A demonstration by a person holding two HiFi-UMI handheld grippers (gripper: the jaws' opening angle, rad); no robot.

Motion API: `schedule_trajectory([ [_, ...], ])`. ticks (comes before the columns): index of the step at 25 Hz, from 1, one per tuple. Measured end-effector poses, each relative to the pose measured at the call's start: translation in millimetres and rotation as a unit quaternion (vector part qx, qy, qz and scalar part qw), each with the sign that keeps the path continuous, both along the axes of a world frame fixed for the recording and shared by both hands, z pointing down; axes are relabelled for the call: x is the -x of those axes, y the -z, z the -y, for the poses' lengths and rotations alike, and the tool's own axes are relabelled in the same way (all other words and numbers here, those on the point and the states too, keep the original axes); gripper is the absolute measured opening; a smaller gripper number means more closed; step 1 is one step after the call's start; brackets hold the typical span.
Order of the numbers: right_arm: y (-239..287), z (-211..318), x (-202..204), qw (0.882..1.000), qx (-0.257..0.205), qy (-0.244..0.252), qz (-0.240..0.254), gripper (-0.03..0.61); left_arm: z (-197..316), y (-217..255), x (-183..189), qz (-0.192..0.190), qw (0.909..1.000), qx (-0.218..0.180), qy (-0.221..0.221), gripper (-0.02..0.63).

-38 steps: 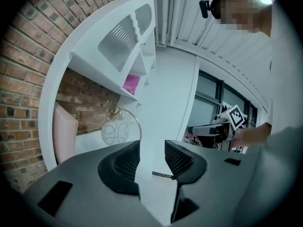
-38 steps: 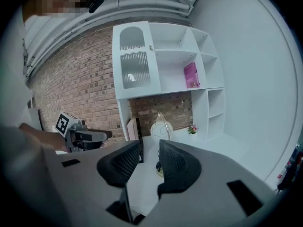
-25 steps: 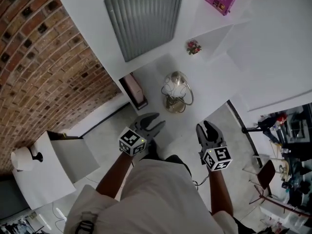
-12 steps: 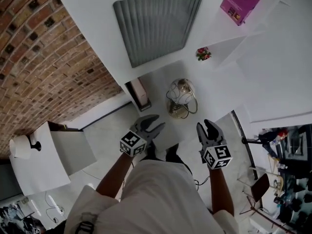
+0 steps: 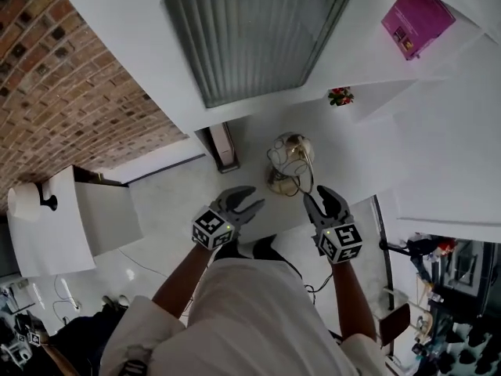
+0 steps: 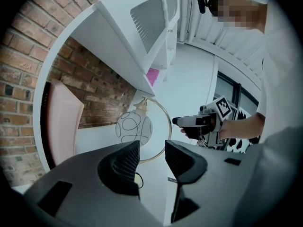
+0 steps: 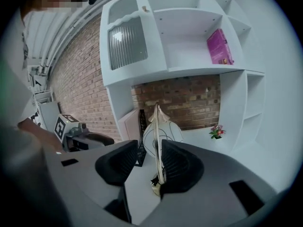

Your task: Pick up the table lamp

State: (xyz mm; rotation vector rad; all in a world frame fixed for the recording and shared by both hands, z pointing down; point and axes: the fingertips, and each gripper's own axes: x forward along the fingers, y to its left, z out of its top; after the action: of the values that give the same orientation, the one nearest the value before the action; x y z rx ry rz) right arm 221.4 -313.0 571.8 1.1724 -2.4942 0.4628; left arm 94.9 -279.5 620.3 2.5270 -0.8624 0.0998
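Around the lamp (image 5: 288,161) ring, the down-tilted right gripper (image 5: 319,197) opens its jaws.

You have brought your right gripper (image 5: 319,198) forward from well short of the brass-ringed glass-globe table lamp (image 5: 288,161) until its ring stands between the jaws, which are opening.

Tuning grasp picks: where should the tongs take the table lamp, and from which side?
The thin gold ring, edge-on from the person's side: it stands upright and narrow enough for the jaws, while the globe shade looks too wide and round. The right tongs, jaws opening, have the ring between them.
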Motion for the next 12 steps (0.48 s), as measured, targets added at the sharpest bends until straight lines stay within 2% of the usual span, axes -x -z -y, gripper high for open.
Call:
schedule_trajectory([
  [7, -15.4, 22.8, 9.8, 0.997, 0.021, 0.073, 0.032, 0.172, 6.4, -30.2, -16.8, 0.006, 0.9994, 0.025, 0.021, 0.189],
  [12, -20.9, 24.0, 29.1, 0.983, 0.054, 0.162, 0.061, 0.160, 11.1, -52.2, -23.4, -0.002, 0.9983, 0.045, 0.037, 0.193],
])
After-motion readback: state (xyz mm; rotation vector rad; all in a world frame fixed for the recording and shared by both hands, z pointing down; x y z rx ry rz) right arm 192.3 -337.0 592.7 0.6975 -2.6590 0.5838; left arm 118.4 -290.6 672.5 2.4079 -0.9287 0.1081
